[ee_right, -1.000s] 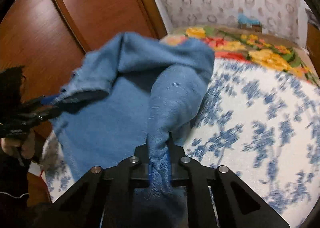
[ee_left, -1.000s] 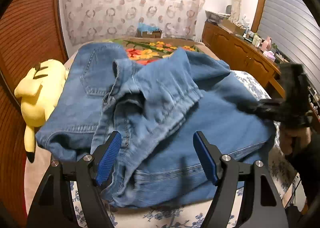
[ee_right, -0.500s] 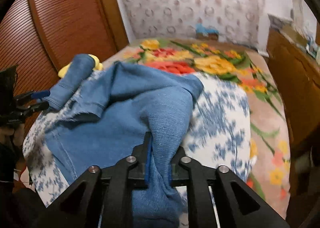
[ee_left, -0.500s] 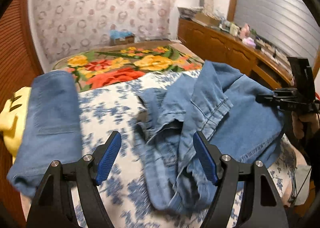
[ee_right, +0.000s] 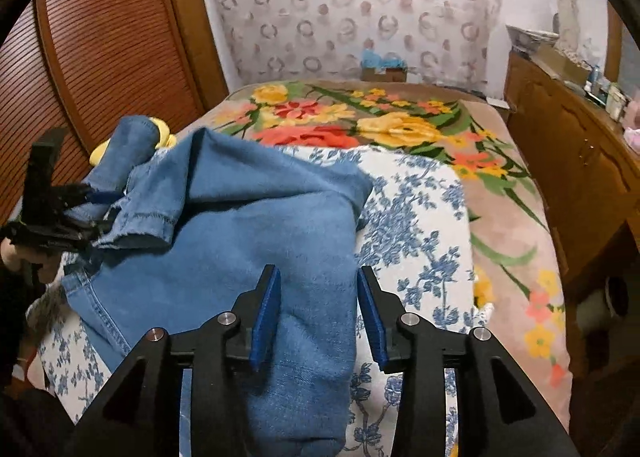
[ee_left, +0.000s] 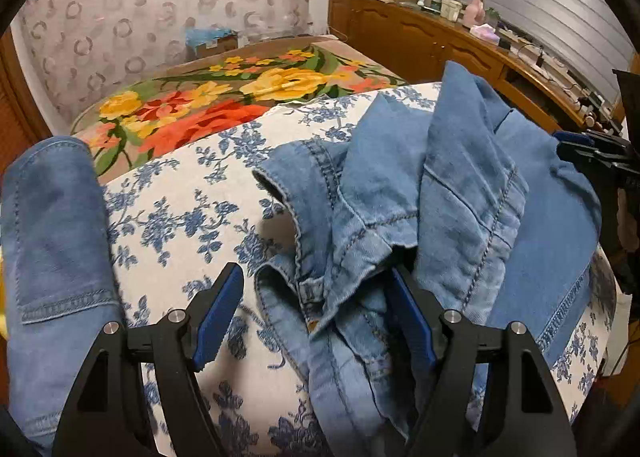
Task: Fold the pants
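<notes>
Crumpled blue jeans [ee_left: 460,209] lie on the bed, waistband towards my left gripper [ee_left: 316,317]. It is open, with the waistband bunched between its blue pads and draped over the right finger [ee_left: 412,321]. In the right wrist view a jeans leg [ee_right: 280,241] runs down between the pads of my right gripper [ee_right: 318,321]. Its jaws are opening and the pads stand just off the cloth. The left gripper [ee_right: 60,213] shows at the far left of that view by the jeans' hem. The right gripper [ee_left: 592,153] sits at the jeans' far right edge.
A second, folded pair of jeans [ee_left: 52,237] lies at the left, over a yellow plush toy [ee_right: 160,133]. The bed has a white cover with blue flowers [ee_left: 180,209] and a bright floral blanket [ee_left: 240,97]. A wooden dresser [ee_left: 420,41] runs along the right, louvred wooden doors [ee_right: 100,57] along the left.
The right gripper has gone from shut on the jeans leg to open, and the leg has sunk onto the bed. The left wrist view has swung from the folded jeans to the crumpled pair.
</notes>
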Tool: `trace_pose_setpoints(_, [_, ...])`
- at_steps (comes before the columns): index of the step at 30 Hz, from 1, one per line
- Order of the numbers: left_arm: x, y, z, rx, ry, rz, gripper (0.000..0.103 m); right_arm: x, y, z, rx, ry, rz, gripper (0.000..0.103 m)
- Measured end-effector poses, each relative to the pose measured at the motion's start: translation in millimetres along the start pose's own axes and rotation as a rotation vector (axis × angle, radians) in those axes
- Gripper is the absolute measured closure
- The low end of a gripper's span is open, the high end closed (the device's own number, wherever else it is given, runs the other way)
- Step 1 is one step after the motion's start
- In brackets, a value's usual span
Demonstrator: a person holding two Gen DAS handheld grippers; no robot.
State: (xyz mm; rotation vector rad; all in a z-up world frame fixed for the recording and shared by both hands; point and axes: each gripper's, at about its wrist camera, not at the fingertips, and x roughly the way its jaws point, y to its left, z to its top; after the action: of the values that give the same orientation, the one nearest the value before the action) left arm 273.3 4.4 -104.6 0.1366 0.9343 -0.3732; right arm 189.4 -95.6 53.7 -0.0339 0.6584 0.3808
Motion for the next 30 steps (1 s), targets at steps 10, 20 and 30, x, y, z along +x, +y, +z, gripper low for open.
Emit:
trace_pose_setpoints(10, [-15.2, 51.3, 12.4, -0.226, -0.167, 0.088, 0.028, 18.7, -0.2, -6.5, -0.005, 0.002, 0.032, 0.059])
trace_pose_setpoints(20, [-41.2, 74.4, -1.5, -0.259, -0.201, 0.147, 0.028, 79.5, 52.7, 23.4, -0.17, 0.093, 0.144, 0.059])
trace_pose_setpoints(30, [-56.6, 61.7, -11.3, -0.212, -0.207, 0.112, 0.028, 107.9, 90.1, 94.5, -0.222, -0.052, 0.356, 0.062])
